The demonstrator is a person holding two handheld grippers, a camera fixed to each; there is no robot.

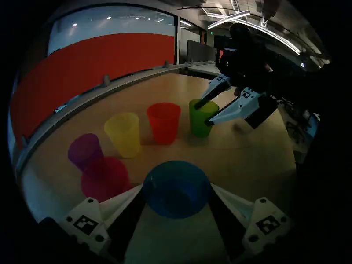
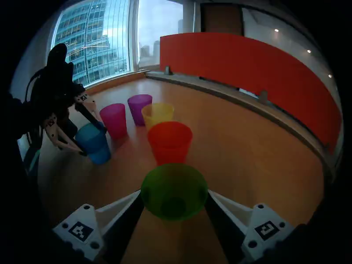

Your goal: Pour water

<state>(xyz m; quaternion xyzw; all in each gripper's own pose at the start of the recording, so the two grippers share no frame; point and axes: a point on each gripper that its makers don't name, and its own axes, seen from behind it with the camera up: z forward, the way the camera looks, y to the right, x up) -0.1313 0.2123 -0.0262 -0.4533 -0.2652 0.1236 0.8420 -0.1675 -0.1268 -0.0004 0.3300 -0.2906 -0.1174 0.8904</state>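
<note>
A blue cup [image 1: 176,200] stands upright between the fingers of my left gripper [image 1: 176,189], which is shut on its sides. My right gripper [image 2: 174,193] is shut on a green cup [image 2: 174,185], also upright. In the left gripper view the right gripper [image 1: 201,114] pinches the green cup [image 1: 200,125] at the right end of the row. In the right gripper view the left gripper [image 2: 92,141] holds the blue cup [image 2: 94,145] at the left. I cannot tell whether either cup has water in it.
On the wooden table [image 1: 246,154] stand a red cup [image 1: 163,122], a yellow cup [image 1: 123,133], a purple cup [image 1: 84,151] and a magenta cup [image 1: 105,178]. A red wall panel [image 2: 264,75] runs behind the table. Bare tabletop lies to the right [image 2: 264,167].
</note>
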